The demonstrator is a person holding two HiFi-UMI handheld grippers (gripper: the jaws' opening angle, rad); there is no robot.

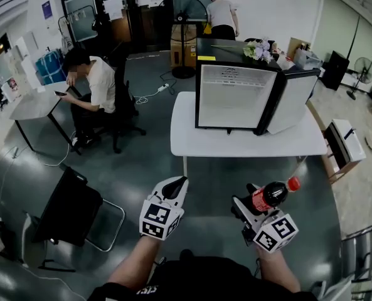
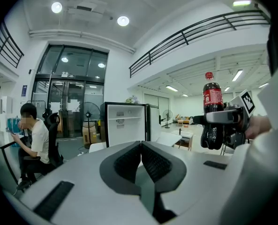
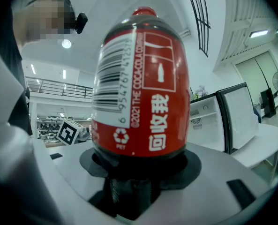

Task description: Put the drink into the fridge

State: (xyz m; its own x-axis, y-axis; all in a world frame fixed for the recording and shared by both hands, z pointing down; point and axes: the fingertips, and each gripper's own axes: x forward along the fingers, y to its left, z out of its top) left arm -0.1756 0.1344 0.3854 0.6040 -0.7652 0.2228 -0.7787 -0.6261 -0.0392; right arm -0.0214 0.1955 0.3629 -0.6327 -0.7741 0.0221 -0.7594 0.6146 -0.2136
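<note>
A cola bottle [image 1: 272,194] with a red cap and red label is clamped in my right gripper [image 1: 248,200], low in the head view. In the right gripper view the bottle [image 3: 141,88] fills the frame, and the jaws press on its dark lower part. My left gripper [image 1: 180,182] is shut and holds nothing; its pads [image 2: 129,161] meet in the left gripper view. The small fridge [image 1: 236,96] stands ahead on a white table [image 1: 236,143], with its door [image 1: 290,102] swung open to the right and its white inside showing. Both grippers hang over the floor, short of the table.
A person [image 1: 95,80] sits at a desk at the left. A black folding chair [image 1: 69,209] stands near my left side. A white cabinet [image 1: 347,140] is right of the table. Another person [image 1: 222,14] stands behind the fridge, near a fan [image 1: 187,8].
</note>
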